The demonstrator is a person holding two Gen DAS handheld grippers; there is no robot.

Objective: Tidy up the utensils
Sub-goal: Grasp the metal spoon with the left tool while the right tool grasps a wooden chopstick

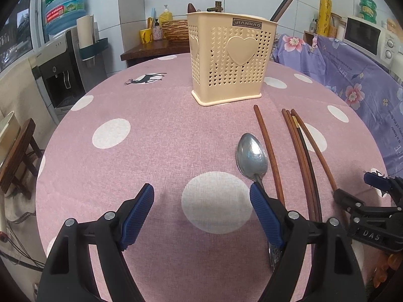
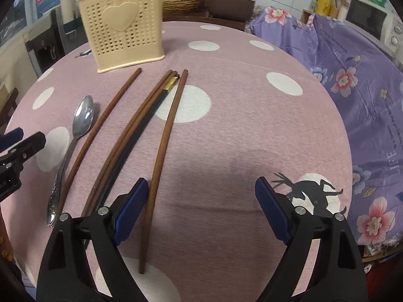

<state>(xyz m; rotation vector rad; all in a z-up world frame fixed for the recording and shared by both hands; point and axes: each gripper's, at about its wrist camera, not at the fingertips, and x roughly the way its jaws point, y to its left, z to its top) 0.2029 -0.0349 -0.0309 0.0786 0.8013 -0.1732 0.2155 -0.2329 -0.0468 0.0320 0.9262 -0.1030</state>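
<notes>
Left wrist view: the left gripper (image 1: 201, 201) is held wide open over the pink dotted tablecloth (image 1: 126, 105), nothing gripped. A metal spoon (image 1: 252, 157) is seen centre-right, its handle running under the right finger. Brown chopsticks (image 1: 302, 156) are laid right of the spoon. A beige holder (image 1: 231, 58) stands upper centre (chopsticks already inside it). The right gripper (image 1: 372, 201) is seen at the right edge.

Right wrist view: the right gripper (image 2: 201, 211) is spread wide, empty. One chopstick (image 2: 166, 136) is laid just beside its left finger; the spoon (image 2: 80, 123) is placed left, the holder (image 2: 121, 25) upper left.
</notes>
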